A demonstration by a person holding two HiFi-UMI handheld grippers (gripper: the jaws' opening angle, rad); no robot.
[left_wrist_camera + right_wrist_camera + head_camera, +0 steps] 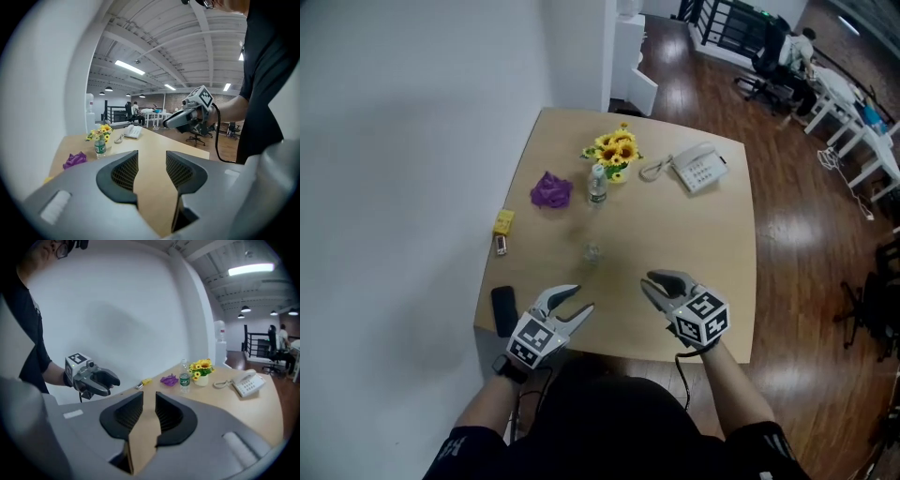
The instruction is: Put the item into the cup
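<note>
The left gripper [581, 300] hangs over the near left edge of the table [712, 281], jaws parted with only bare tabletop between them; it holds nothing. The right gripper [649, 284] hangs over the near edge just to the right of it, jaws likewise apart and empty. Both tips point inward toward each other and a little away from the person, with a gap of bare table between them. The forearms come up from the bottom of the head view, sleeves black.

The cup [592, 251] (small and clear, easy to miss) stands upright on the table just beyond the gap between the grippers, with nothing in the way. Farther off stand a bottle [597, 185] and, just behind it, a pot of flowers [617, 150]. A purple wad [551, 190] lies left of the bottle. A yellow piece [503, 221] lies near the left edge. Which of these is the item to go in, I cannot tell. A phone [699, 168] sits at the far right, and a black block [503, 309] lies at the near left corner, just left of the left gripper.
</note>
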